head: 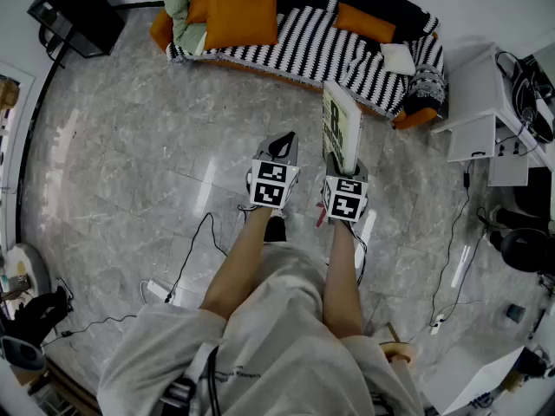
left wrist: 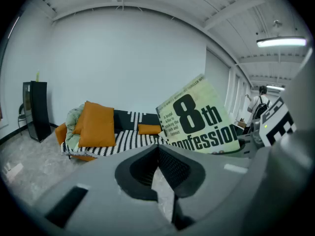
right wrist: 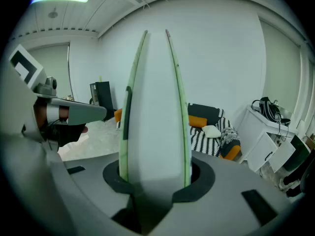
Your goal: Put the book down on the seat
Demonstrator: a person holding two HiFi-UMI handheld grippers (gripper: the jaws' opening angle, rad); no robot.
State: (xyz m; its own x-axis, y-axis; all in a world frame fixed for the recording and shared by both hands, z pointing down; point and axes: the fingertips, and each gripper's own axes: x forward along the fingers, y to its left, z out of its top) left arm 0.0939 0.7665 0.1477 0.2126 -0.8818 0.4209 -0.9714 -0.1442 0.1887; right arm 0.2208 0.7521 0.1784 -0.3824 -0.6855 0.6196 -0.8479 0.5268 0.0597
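Note:
A pale green book [head: 341, 128] titled "8th Confession" stands upright in my right gripper [head: 345, 172], whose jaws are shut on its lower edge. In the right gripper view the book [right wrist: 155, 107] rises between the pads of the right gripper [right wrist: 155, 173], page edges facing the camera. My left gripper [head: 281, 146] hovers just left of it, shut and holding nothing. In the left gripper view, the cover of the book [left wrist: 202, 119] shows beyond the left gripper [left wrist: 158, 168]. The sofa seat [head: 321, 46], under a black-and-white striped cover, lies ahead across the floor.
A large orange cushion [head: 238, 7], a small orange one [head: 368, 22] and a white pillow [head: 399, 59] lie on the sofa. A white desk [head: 486, 102] stands at the right and a black cabinet [head: 76, 11] at the far left. Cables [head: 186, 267] trail over the marble floor.

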